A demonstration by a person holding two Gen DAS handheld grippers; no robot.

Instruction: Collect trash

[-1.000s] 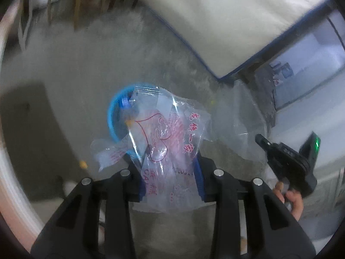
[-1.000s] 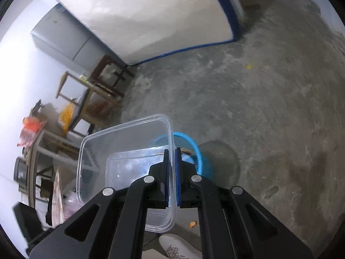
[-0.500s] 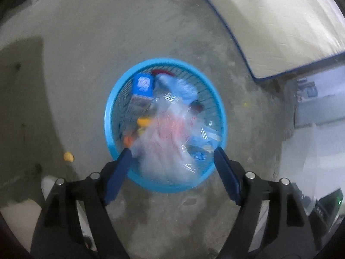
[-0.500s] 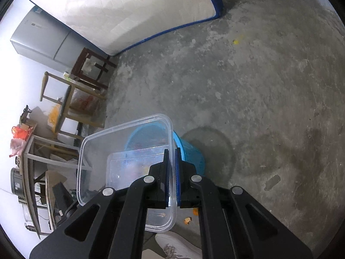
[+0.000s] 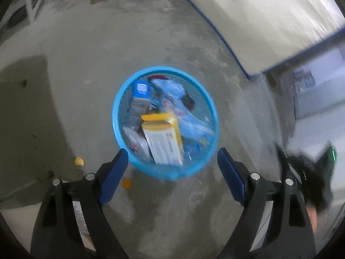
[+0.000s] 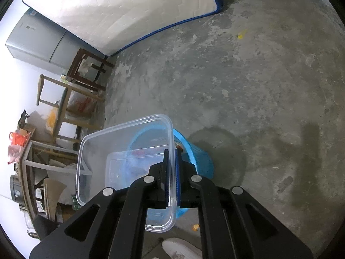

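Observation:
A round blue trash basket (image 5: pixel 120 99) stands on the concrete floor, holding a white-and-yellow carton (image 5: pixel 163 142), a blue-topped box and plastic wrappers. My left gripper (image 5: pixel 172 166) is open and empty, hovering above the basket's near rim. My right gripper (image 6: pixel 171 161) is shut on the rim of a clear plastic food container (image 6: pixel 112 151), held above the same basket (image 6: pixel 200 161), which shows partly through the container.
A white mattress with blue edging (image 6: pixel 120 15) leans on the wall. A grey fridge (image 6: pixel 32 41), wooden chairs (image 6: pixel 86 67) and cluttered racks (image 6: pixel 28 164) stand at the left. Small orange scraps (image 5: pixel 126 183) lie near the basket. A shoe (image 6: pixel 181 248) is below.
My left gripper opened and let go of the clear printed plastic bag, which dropped into the basket. My right gripper kept its hold on the container and drew closer above the basket.

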